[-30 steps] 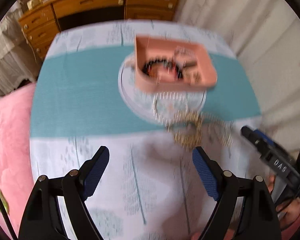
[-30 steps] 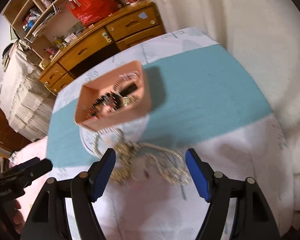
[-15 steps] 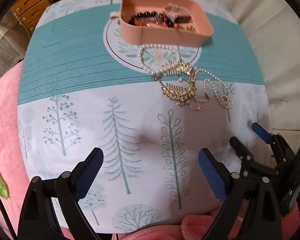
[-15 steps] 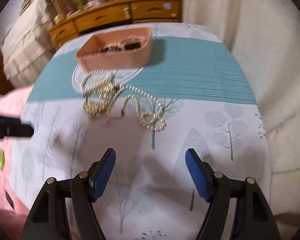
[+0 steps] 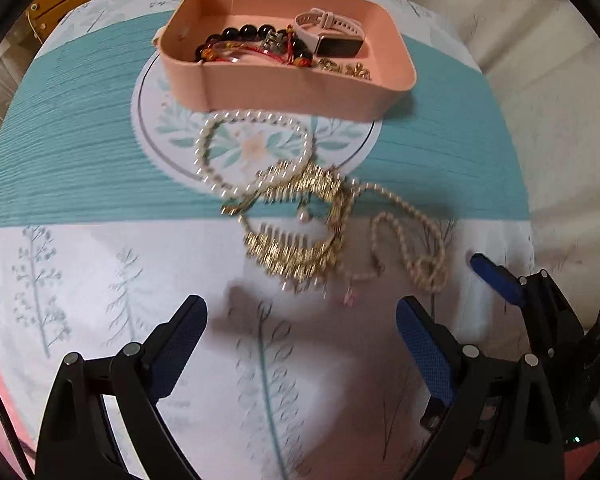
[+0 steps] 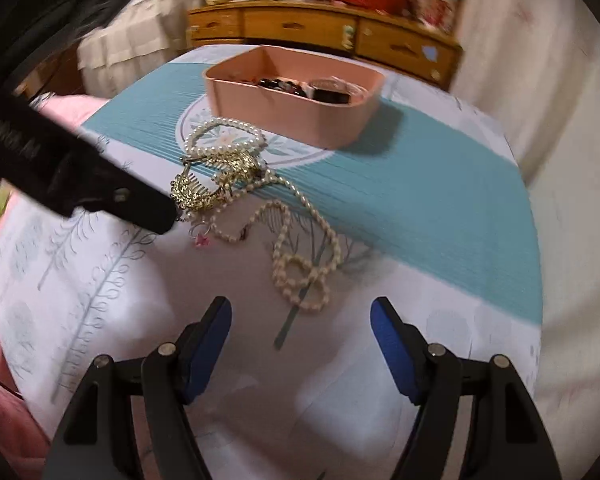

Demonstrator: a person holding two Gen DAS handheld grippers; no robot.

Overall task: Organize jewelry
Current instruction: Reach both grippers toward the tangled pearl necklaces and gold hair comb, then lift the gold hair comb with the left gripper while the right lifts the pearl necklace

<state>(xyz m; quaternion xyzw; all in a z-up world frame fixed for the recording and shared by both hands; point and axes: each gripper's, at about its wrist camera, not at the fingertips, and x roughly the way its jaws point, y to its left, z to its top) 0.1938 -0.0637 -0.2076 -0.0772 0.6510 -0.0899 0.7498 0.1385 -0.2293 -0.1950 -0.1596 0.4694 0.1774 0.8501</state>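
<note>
Both grippers hovered low over the tablecloth [image 5: 80,272], aimed toward the pink tray [image 5: 296,92]. The left gripper [image 5: 300,340] had its jaws spread wide and empty, pointed at the gold hair comb [image 5: 296,248], which lay tangled with the pearl necklace [image 5: 252,120] just in front of the tray. The right gripper [image 6: 300,340] was likewise wide and held nothing, its fingers flanking the necklace's looped end. Inside the tray lay a dark bead bracelet [image 5: 244,34] and a pink watch [image 5: 332,36].
</note>
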